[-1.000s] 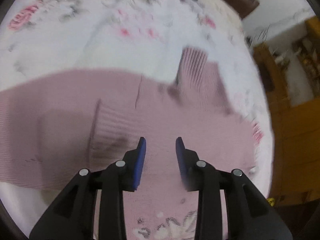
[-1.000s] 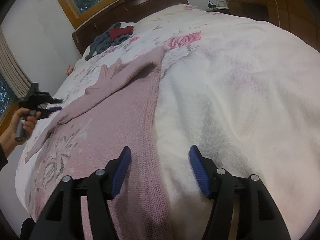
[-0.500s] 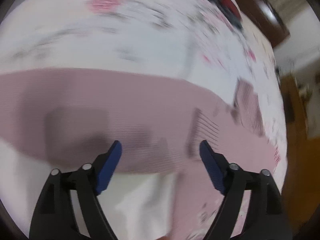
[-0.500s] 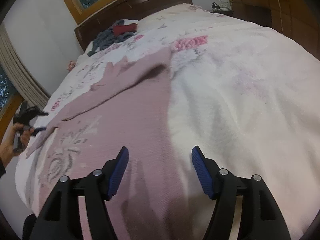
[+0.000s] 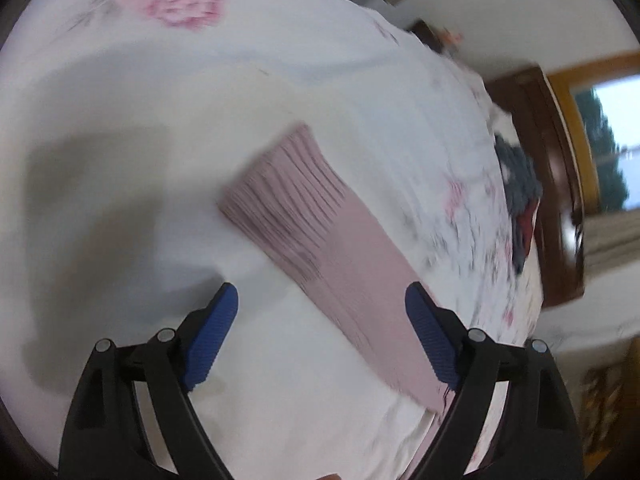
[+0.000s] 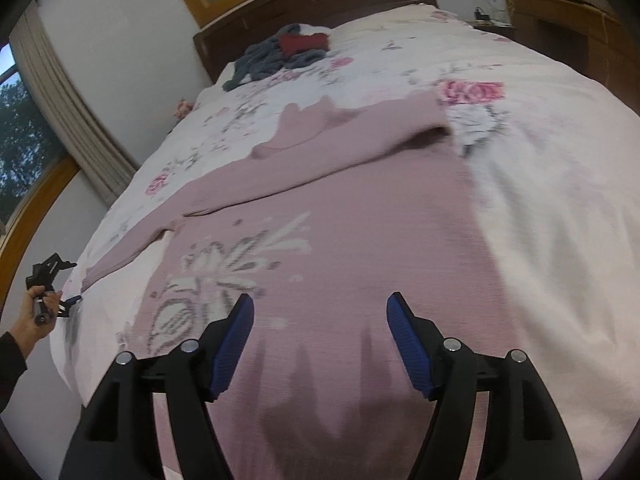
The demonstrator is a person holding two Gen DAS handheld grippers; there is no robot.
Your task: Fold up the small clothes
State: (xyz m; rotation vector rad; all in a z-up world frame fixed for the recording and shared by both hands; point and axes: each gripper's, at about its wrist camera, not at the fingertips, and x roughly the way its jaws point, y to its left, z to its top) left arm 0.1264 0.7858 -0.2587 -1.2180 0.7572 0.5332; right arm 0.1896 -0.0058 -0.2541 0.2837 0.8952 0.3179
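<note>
Left gripper point(image 5: 322, 306) has swung to the sweater point(image 6: 340, 240) cuff point(image 5: 284, 184), spread wider (right gripper point(image 6: 320, 316) spread too); sleeve fold next.

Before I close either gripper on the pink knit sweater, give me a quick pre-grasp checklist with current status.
1. Left gripper open: ok, jaws spread wide.
2. Ribbed cuff of the pink sleeve between the left jaws: not ok, the cuff lies ahead of the tips; only mid-sleeve is near the right-hand pad.
3. Right gripper open: ok.
4. Right gripper over the pink knit sweater: ok, above the body near its hem.
5. Sweater spread flat on the floral bedspread: cannot tell fully; the far sleeve is folded across the chest.
6. Grey and red clothes pile clear of the sweater: ok.
</note>
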